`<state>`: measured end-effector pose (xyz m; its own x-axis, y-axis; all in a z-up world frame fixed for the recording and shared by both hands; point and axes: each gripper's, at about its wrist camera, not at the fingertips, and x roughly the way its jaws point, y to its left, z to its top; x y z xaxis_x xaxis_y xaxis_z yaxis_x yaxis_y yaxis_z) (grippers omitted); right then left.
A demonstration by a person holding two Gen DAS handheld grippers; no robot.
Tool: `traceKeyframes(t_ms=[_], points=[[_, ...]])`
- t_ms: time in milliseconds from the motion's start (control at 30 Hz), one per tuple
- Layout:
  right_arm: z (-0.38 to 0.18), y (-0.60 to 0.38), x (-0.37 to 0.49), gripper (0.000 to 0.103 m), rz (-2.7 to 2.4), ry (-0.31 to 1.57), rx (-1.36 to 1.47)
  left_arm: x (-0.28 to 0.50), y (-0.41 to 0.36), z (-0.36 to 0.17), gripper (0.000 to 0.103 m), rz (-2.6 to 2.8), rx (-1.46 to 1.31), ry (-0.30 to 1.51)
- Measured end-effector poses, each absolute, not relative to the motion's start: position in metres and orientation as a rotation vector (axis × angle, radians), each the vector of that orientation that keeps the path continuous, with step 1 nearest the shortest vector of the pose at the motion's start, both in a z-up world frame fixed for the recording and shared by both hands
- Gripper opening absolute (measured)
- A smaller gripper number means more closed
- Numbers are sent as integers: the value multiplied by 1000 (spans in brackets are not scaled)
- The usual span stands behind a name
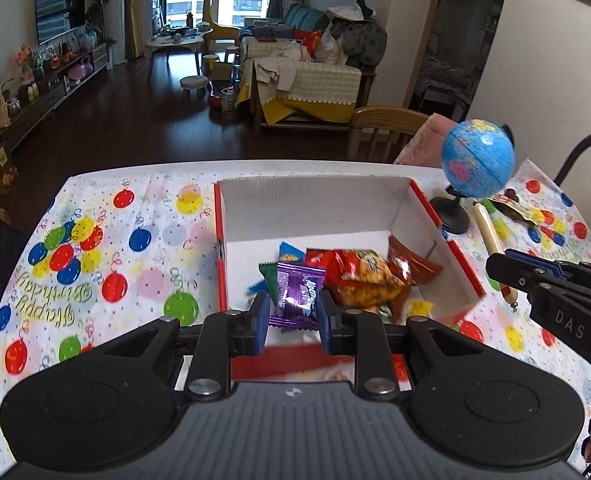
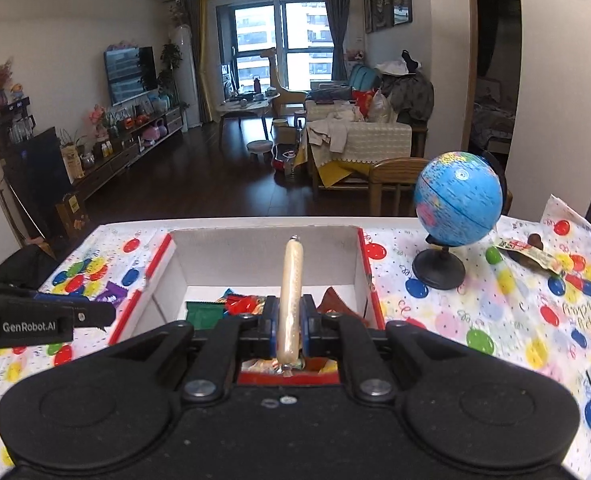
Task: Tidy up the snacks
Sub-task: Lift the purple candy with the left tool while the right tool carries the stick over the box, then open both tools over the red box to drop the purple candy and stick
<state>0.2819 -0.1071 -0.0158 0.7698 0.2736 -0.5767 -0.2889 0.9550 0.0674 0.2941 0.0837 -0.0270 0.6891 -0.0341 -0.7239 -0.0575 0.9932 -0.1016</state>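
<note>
Between the blue pads of my left gripper (image 1: 292, 301) sits a purple snack packet (image 1: 297, 294), held just above the near end of a red-and-white cardboard box (image 1: 315, 208). Several snack bags (image 1: 365, 276) lie on the box floor. My right gripper (image 2: 289, 309) is shut on a pale sausage stick (image 2: 291, 280) that points up and away over the same box (image 2: 255, 256). In the left wrist view the right gripper (image 1: 499, 266) hovers by the box's right wall with the sausage (image 1: 489, 228). In the right wrist view the left gripper (image 2: 103, 314) shows at the left edge.
A blue globe (image 1: 477, 158) on a black stand sits on the balloon-print tablecloth (image 1: 127, 240) right of the box, also seen as the globe (image 2: 457, 200). A loose snack wrapper (image 2: 531, 254) lies beyond it. A wooden chair (image 1: 383, 124) stands behind the table.
</note>
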Motion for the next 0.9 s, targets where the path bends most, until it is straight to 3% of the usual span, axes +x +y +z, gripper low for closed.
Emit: traceKeyframes(t_ms=[900], points=[[-99, -90, 392, 10, 374, 862, -83, 417, 60, -111, 24, 107, 6, 1006]])
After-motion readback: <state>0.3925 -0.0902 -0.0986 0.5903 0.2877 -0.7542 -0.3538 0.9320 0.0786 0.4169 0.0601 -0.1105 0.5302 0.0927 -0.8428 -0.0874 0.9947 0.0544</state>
